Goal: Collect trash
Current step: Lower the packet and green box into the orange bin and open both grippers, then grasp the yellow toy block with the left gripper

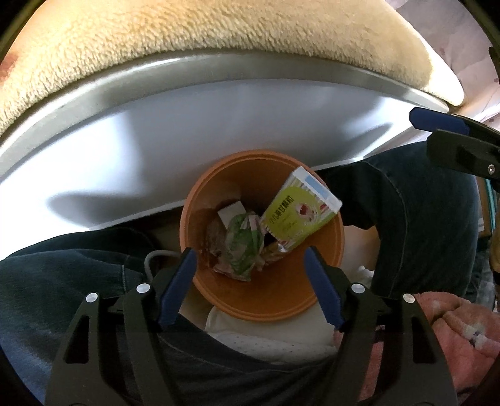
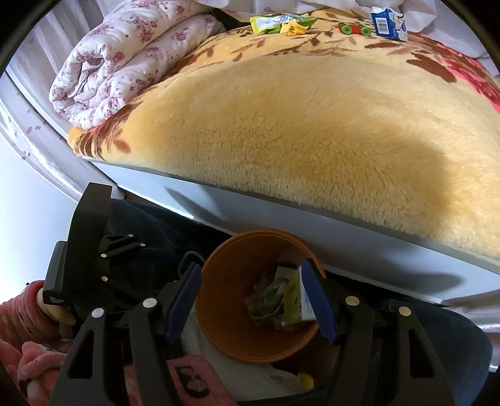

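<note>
An orange bin [image 1: 265, 299] stands on the floor by the bed and holds crumpled wrappers [image 1: 242, 246] and a green and white box [image 1: 300, 212] that leans on its rim. My left gripper [image 1: 250, 259] is open and empty right above the bin. My right gripper [image 2: 254, 282] is open and empty above the same bin [image 2: 231, 328]; the box [image 2: 293, 293] lies inside. Its fingertip [image 1: 437, 120] shows at the right of the left wrist view. On the bed lie green and yellow wrappers [image 2: 281, 23] and a blue and white carton [image 2: 387, 23].
A yellow fleece blanket [image 2: 312, 131] covers the bed, with a folded floral quilt [image 2: 125, 56] at its left and a small toy car [image 2: 353, 28] at the back. The white bed frame [image 1: 218, 118] runs behind the bin. My jeans-clad legs [image 1: 415, 212] flank the bin.
</note>
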`<state>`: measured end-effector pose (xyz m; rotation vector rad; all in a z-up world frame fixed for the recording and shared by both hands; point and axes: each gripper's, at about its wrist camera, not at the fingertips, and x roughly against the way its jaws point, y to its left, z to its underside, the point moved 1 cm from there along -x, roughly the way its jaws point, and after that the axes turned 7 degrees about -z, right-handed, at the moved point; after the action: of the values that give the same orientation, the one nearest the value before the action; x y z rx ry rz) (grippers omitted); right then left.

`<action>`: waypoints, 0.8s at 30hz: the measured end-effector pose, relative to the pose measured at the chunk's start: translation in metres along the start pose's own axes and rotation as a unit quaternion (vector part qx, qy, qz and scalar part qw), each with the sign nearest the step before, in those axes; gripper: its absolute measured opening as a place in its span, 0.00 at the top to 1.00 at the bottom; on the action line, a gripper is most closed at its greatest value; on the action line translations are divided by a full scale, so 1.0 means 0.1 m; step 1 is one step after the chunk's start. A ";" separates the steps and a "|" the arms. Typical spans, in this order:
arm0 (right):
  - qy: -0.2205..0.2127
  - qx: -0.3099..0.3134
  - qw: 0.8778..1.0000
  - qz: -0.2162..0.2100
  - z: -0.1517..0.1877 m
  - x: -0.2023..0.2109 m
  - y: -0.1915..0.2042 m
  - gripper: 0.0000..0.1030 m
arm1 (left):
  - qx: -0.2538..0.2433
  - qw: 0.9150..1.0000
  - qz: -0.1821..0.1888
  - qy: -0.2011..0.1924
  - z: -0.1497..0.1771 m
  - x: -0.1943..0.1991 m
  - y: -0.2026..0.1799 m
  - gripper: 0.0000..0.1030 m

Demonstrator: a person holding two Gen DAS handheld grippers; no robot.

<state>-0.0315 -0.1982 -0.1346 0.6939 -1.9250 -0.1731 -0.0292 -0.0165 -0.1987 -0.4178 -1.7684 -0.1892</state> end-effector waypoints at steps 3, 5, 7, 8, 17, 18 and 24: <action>-0.009 0.002 1.000 0.001 -0.02 0.08 0.00 0.34 | -0.003 1.000 0.005 -0.013 -0.02 0.12 0.01 0.32; -0.021 0.005 1.000 0.002 -0.05 0.15 0.02 0.33 | -0.008 0.999 0.007 -0.034 -0.07 0.28 0.02 0.32; -0.036 0.009 0.999 0.002 -0.09 0.25 0.06 0.30 | -0.008 0.998 0.016 -0.061 -0.13 0.47 0.04 0.32; -0.044 0.011 0.999 0.002 -0.11 0.29 0.07 0.27 | -0.009 0.997 0.021 -0.079 -0.18 0.60 0.06 0.32; -0.097 0.029 0.995 0.003 -0.36 0.56 0.15 0.22 | 0.018 0.978 0.003 -0.208 -0.99 1.37 0.37 0.21; -0.101 0.028 0.994 0.001 -0.39 0.58 0.14 0.22 | 0.027 0.976 0.000 -0.214 -1.13 1.39 0.41 0.19; -0.116 0.020 0.993 0.006 -0.56 0.62 0.02 0.22 | 0.035 0.969 -0.013 -0.243 -2.07 1.31 0.49 0.18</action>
<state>-0.0022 -0.2197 -0.0593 0.7137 -2.1592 -0.2156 0.1524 -0.0197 -0.0269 -0.4133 -2.2562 -0.0420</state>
